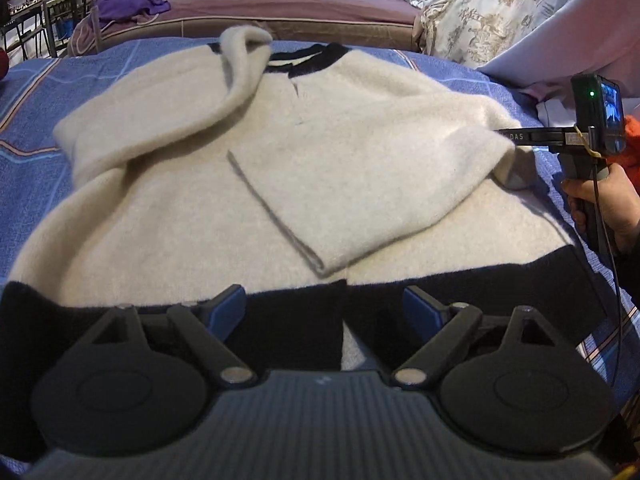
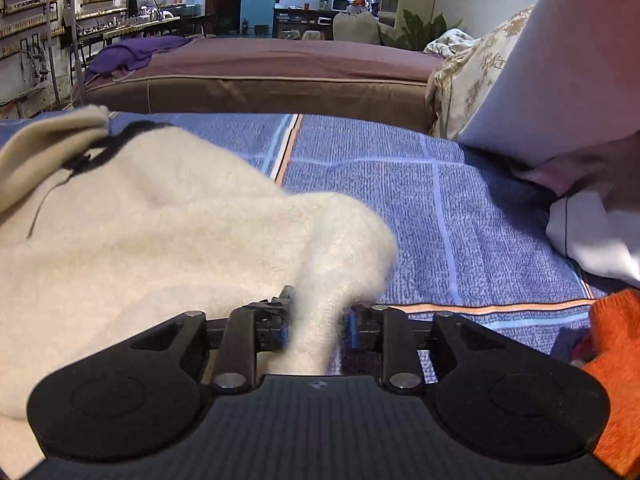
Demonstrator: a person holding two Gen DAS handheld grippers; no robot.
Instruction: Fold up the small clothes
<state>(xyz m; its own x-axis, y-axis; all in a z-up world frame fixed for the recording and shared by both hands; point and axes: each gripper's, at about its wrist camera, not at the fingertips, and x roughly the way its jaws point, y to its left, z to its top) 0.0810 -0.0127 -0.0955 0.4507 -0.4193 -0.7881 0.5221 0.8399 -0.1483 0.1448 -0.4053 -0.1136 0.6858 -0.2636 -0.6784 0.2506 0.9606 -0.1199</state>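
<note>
Left wrist view: a cream fleece sweater [image 1: 304, 152] with dark collar and black hem band lies spread on the blue checked bedspread [image 1: 36, 96], one sleeve folded across its chest. The left claw [image 1: 324, 304] stands wide and empty over the hem at 6 o'clock. At 3 o'clock a hand [image 1: 608, 204] holds the right claw against the sweater's side.

Right wrist view: the right claw [image 2: 316, 324] stands part-open with a bunched fold of fleece between its fingers; whether they press it cannot be told. Soft, light and floppy, the sweater is probably best taken at hem corners or shoulder seams.
</note>
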